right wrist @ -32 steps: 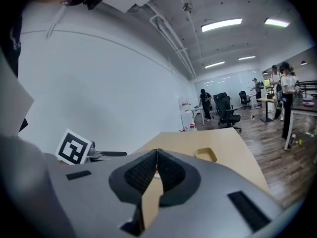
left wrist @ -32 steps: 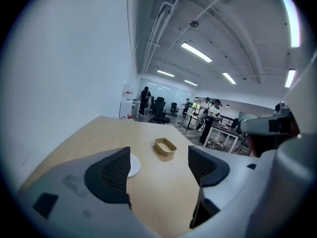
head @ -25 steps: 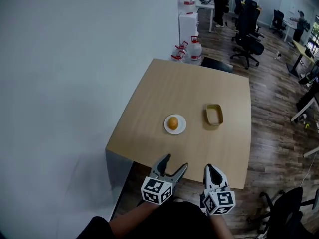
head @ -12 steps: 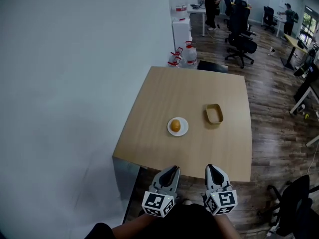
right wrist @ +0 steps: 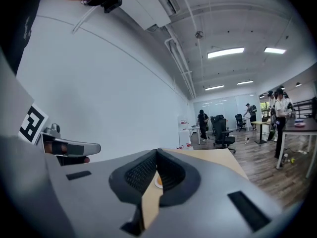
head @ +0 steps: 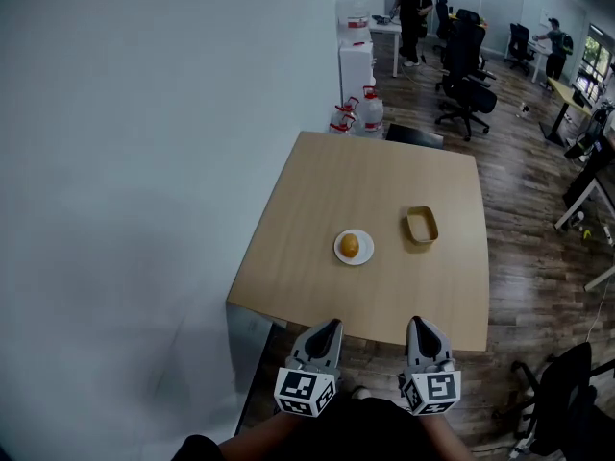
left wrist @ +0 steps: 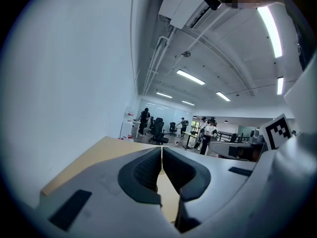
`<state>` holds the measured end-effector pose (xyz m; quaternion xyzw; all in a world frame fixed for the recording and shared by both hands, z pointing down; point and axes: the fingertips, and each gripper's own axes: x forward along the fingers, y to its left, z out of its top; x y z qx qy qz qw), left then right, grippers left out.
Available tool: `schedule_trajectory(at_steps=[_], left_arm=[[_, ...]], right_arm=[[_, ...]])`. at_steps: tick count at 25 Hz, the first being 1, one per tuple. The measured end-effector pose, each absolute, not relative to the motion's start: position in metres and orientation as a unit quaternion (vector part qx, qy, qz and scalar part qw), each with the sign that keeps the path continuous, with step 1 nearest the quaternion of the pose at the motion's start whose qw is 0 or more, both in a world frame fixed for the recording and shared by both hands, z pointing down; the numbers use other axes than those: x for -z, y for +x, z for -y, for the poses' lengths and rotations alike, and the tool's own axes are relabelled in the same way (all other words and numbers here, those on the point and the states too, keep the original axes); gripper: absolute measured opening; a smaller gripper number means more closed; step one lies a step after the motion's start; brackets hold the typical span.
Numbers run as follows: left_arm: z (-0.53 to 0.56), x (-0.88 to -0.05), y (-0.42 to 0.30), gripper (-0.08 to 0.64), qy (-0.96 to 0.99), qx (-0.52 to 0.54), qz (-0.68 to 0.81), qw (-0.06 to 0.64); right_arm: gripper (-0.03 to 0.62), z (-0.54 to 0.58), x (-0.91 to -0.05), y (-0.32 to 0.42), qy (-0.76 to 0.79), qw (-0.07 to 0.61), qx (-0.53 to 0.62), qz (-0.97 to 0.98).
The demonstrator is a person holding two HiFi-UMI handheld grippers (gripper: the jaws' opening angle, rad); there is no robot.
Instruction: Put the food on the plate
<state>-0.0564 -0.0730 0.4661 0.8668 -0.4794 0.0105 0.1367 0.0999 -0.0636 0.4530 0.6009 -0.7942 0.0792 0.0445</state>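
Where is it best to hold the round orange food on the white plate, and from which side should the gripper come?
Grip the orange food across its widest middle, coming down from above. It is small and rounded and lies in the middle of the white plate, so a low sideways approach would probably strike the rim.

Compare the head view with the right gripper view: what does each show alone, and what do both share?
Head view only: the tan tray on the table, right of the plate. Right gripper view only: the ceiling lights overhead. Both: the table and the plate with the orange food on it.
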Motion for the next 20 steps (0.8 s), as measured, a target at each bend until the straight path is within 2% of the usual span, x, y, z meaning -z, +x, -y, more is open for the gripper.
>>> schedule_trajectory(at_steps=[7, 20], left_arm=[[0.077, -0.460, -0.052, 0.020, 0.859, 0.020, 0.494, 0.133], [0.066, -0.472, -0.030, 0.018, 0.857, 0.023, 0.501, 0.121]], right_arm=[[0.060, 0.064, -0.452, 0.114, 0.601, 0.071, -0.056, 0.794], [0.060, 0.043, -0.470, 0.147, 0.610, 0.073, -0.064, 0.787]])
